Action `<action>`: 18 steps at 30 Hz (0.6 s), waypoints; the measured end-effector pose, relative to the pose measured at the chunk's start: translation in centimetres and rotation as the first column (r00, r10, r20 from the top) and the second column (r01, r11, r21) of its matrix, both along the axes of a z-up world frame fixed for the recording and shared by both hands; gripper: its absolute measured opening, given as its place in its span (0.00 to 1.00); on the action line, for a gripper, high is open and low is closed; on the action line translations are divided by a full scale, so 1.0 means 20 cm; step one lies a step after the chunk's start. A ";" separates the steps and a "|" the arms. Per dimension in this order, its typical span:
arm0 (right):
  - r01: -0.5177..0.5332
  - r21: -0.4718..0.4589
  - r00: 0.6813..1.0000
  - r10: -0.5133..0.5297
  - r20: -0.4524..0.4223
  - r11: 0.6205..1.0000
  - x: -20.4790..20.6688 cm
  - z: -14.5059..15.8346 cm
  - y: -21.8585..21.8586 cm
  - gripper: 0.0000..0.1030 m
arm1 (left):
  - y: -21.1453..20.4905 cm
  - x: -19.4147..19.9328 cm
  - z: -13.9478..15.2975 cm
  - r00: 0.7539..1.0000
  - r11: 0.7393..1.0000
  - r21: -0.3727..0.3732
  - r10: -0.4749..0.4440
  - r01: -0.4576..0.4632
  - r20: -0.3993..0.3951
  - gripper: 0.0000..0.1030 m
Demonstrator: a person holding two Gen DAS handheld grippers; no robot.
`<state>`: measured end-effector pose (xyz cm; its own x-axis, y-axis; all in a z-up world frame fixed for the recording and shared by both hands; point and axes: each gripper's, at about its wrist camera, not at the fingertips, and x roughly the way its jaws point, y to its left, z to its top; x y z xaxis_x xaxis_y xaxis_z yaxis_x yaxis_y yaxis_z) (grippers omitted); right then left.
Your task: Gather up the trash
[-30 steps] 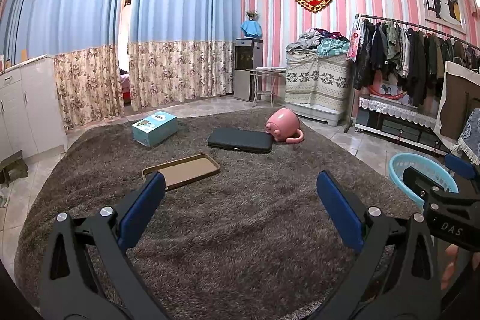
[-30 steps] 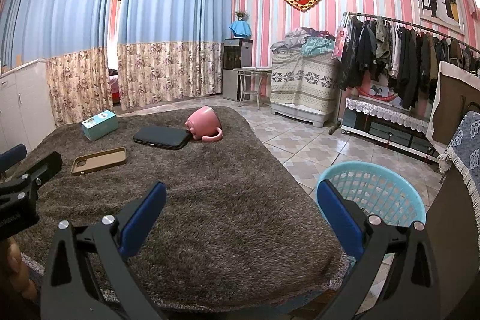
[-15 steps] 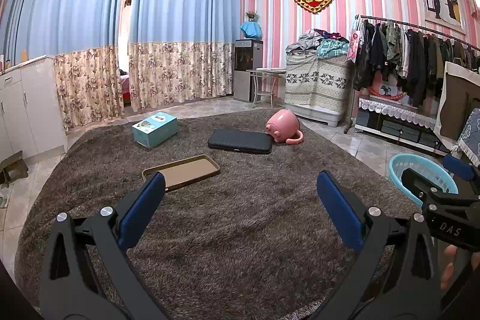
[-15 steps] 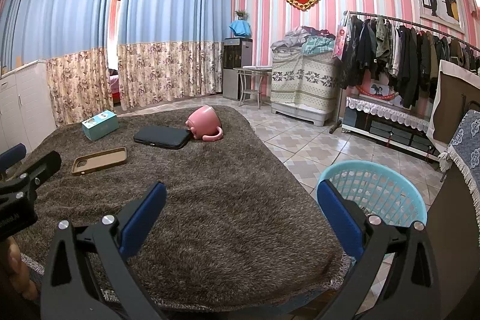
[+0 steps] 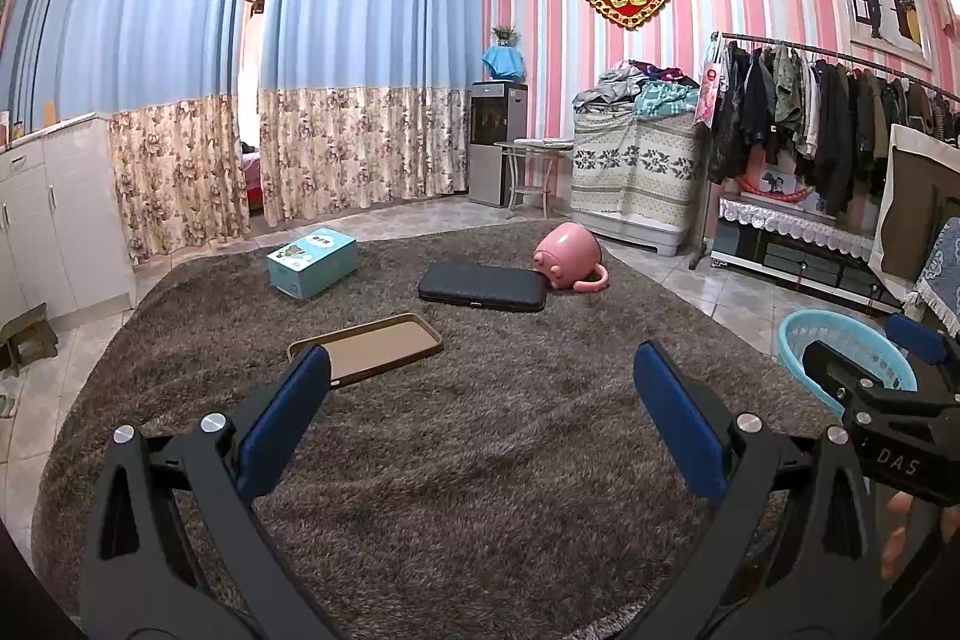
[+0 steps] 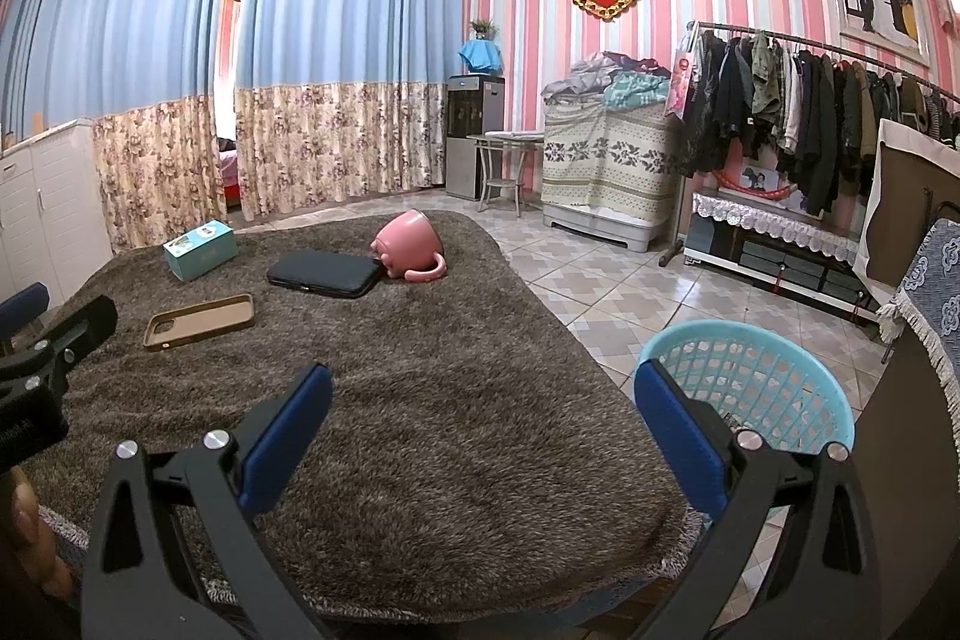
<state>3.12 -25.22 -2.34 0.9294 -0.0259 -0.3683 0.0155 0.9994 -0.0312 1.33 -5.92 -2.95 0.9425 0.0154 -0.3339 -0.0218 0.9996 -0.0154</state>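
On a brown shaggy cover (image 5: 480, 460) lie a tan phone case (image 5: 366, 347), a teal box (image 5: 313, 262), a black flat case (image 5: 483, 286) and a tipped pink mug (image 5: 567, 256). They also show in the right wrist view: phone case (image 6: 201, 321), box (image 6: 201, 250), black case (image 6: 324, 274), mug (image 6: 411, 244). A light blue basket (image 6: 750, 370) stands on the floor at the right. My left gripper (image 5: 480, 418) is open and empty over the cover's near part. My right gripper (image 6: 480, 418) is open and empty near the cover's front right edge.
White cabinets (image 5: 54, 208) stand at the left. A clothes rack (image 5: 810, 112), a low shelf (image 5: 792, 244) and a draped chest (image 5: 630, 172) line the right wall. Tiled floor (image 6: 600, 292) lies right of the cover.
Both grippers have drifted slightly; the views shift a little. The objects on the cover have not moved and both grippers stay open.
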 end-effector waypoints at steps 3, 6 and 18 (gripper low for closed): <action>0.000 0.000 1.000 0.000 0.001 1.000 0.00 0.00 0.01 0.96 | 0.00 0.00 0.00 1.000 1.000 0.000 0.000 0.000 0.000 0.95; 0.000 0.001 1.000 0.000 0.001 1.000 0.00 0.00 0.01 0.96 | 0.00 0.00 0.00 1.000 1.000 0.000 0.000 0.000 0.000 0.95; 0.001 0.000 1.000 -0.001 0.001 1.000 0.00 -0.01 0.01 0.96 | 0.01 0.00 -0.01 1.000 1.000 0.000 0.001 -0.001 0.001 0.95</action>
<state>3.11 -25.08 -2.45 0.9295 -0.0267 -0.3677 0.0164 0.9994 -0.0310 1.38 -5.82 -3.13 0.9427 0.0161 -0.3332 -0.0224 0.9996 -0.0151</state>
